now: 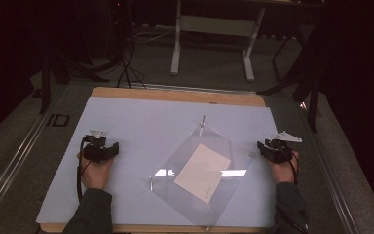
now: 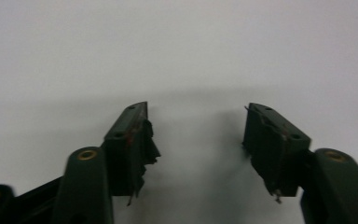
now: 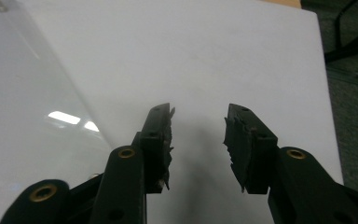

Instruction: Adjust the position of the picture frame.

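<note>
Both hand-held grippers, left (image 1: 108, 150) and right (image 1: 263, 147), open and empty beside clear plastic sleeve (image 1: 185, 183) with white card (image 1: 202, 171).

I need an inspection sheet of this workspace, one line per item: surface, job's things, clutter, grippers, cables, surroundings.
Surface: pale sheet covers a wooden table; wood shows at the far edge.
Job's things: clear plastic sleeve lies flat and skewed, right of centre, with a white card inside; small metal pin at its far corner.
Clutter: nothing seen.
Grippers: left gripper rests on the sheet at the left, jaws open, nothing between them. Right gripper sits beside the sleeve's right corner, jaws open, nothing between them.
Cables: black cable trails from the left gripper along the hand; more cables on the floor beyond.
Surroundings: dark room, white table frame behind.
</note>
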Demonstrator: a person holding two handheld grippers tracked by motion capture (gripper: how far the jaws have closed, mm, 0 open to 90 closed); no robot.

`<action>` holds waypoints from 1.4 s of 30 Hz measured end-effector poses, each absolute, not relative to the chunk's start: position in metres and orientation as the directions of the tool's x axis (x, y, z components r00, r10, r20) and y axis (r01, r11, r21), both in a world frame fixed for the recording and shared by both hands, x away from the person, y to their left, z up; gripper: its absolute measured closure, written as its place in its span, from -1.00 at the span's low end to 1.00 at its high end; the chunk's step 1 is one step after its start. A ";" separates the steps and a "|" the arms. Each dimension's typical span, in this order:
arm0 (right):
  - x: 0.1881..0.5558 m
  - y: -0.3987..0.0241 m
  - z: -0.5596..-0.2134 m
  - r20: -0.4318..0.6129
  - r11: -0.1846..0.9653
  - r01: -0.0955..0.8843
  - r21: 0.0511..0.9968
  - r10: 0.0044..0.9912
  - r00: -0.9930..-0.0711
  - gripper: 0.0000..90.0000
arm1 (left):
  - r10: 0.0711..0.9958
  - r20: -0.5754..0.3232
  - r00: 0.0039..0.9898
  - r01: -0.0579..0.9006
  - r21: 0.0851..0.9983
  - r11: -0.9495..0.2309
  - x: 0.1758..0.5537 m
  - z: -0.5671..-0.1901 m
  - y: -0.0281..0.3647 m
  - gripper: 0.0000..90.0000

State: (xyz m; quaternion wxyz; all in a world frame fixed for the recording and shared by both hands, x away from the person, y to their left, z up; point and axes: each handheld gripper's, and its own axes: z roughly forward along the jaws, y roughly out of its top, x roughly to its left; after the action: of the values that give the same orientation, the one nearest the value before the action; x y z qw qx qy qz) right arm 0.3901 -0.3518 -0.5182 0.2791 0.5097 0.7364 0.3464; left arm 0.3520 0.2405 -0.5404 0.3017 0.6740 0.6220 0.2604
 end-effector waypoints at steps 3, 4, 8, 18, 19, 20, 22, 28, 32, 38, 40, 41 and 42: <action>0.390 -0.350 -0.518 -0.057 0.249 0.552 0.796 0.938 -0.342 0.34 | 0.993 -0.051 0.102 0.680 0.732 -0.033 0.350 -0.539 0.243 -0.01; 0.390 -0.347 -0.518 -0.063 0.263 0.553 0.791 0.933 -0.354 0.32 | 0.992 -0.054 0.112 0.678 0.735 -0.036 0.348 -0.538 0.243 0.00; 0.390 -0.342 -0.518 -0.069 0.282 0.549 0.786 0.924 -0.376 0.27 | 0.986 -0.064 0.155 0.668 0.742 -0.057 0.340 -0.533 0.240 0.02; 0.393 -0.323 -0.513 -0.061 0.325 0.525 0.787 0.887 -0.458 0.25 | 0.959 -0.049 0.277 0.639 0.755 -0.146 0.314 -0.520 0.224 0.03; 0.394 -0.320 -0.512 -0.058 0.330 0.519 0.789 0.880 -0.471 0.24 | 0.957 -0.047 0.288 0.635 0.757 -0.154 0.311 -0.519 0.223 0.04; 0.395 -0.318 -0.511 -0.053 0.332 0.517 0.789 0.875 -0.481 0.23 | 0.953 -0.052 0.299 0.632 0.759 -0.157 0.309 -0.518 0.222 0.03; 0.397 -0.315 -0.509 -0.052 0.339 0.512 0.789 0.868 -0.494 0.22 | 0.946 -0.049 0.321 0.621 0.765 -0.171 0.305 -0.516 0.218 0.03; 0.405 -0.302 -0.498 -0.056 0.362 0.475 0.802 0.837 -0.544 0.23 | 0.926 -0.061 0.373 0.613 0.766 -0.196 0.296 -0.513 0.208 0.05; 0.411 -0.296 -0.496 -0.045 0.363 0.461 0.810 0.822 -0.568 0.28 | 0.912 -0.054 0.405 0.598 0.771 -0.220 0.292 -0.511 0.203 0.08; 0.423 -0.288 -0.501 -0.008 0.350 0.465 0.813 0.806 -0.592 0.33 | 0.896 -0.053 0.441 0.592 0.768 -0.246 0.287 -0.510 0.197 0.11; 0.426 -0.285 -0.502 -0.010 0.356 0.462 0.812 0.800 -0.599 0.36 | 0.888 -0.054 0.457 0.585 0.770 -0.255 0.284 -0.509 0.194 0.11; 0.427 -0.283 -0.503 -0.008 0.357 0.459 0.813 0.796 -0.605 0.36 | 0.883 -0.054 0.467 0.581 0.771 -0.261 0.282 -0.508 0.193 0.11; 0.428 -0.282 -0.503 -0.011 0.362 0.458 0.812 0.794 -0.608 0.37 | 0.876 -0.054 0.480 0.575 0.773 -0.267 0.279 -0.507 0.191 0.12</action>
State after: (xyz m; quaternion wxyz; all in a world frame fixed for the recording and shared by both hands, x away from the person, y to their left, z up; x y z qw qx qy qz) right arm 0.4281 -0.2817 -0.5031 0.2062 0.3915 0.7990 0.4072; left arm 0.2790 0.1909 -0.5073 0.3810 0.7712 0.4703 0.1973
